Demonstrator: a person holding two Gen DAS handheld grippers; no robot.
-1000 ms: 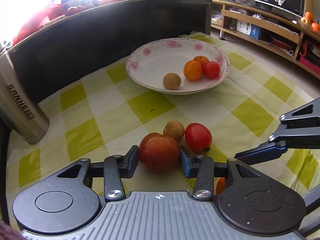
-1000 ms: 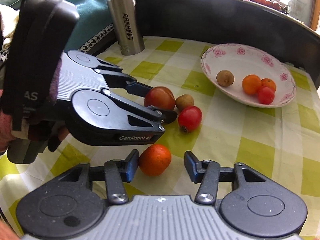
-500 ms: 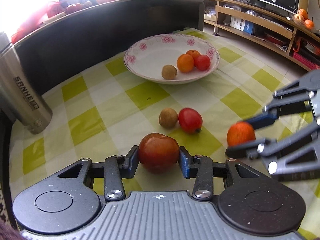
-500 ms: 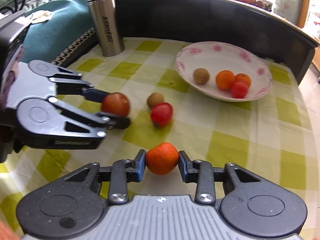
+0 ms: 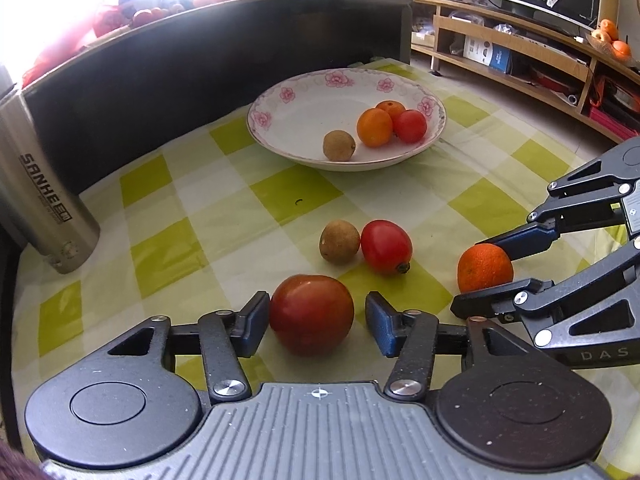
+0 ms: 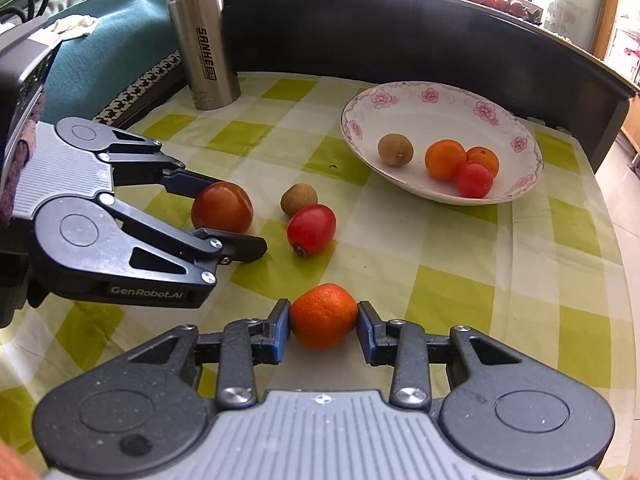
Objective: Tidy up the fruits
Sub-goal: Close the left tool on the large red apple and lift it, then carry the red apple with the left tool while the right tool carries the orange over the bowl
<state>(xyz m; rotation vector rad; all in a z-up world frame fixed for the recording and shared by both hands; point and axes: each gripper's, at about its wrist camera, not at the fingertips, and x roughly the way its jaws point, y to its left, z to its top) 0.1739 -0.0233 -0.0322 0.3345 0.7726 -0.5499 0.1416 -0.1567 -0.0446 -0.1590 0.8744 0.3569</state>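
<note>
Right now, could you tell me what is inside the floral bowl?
The floral bowl holds one brown longan, two oranges and a red tomato. The rear orange is partly covered by the other two; nothing else shows.

- The left wrist view sits low behind the left gripper [image 5: 312, 314], close above the counter [image 5: 280, 204], and faces the flowered bowl [image 5: 280, 136] and a dark rail behind it.
- The right wrist view sits low behind the right gripper [image 6: 323, 328], facing the same bowl [image 6: 500, 194] from further right, with a steel flask [image 6: 204, 36] far left.
- Both views share the checked counter, the bowl, the flask [image 5: 36, 196] and the loose fruit between them.
- Each view shows the other gripper at its side edge.
</note>
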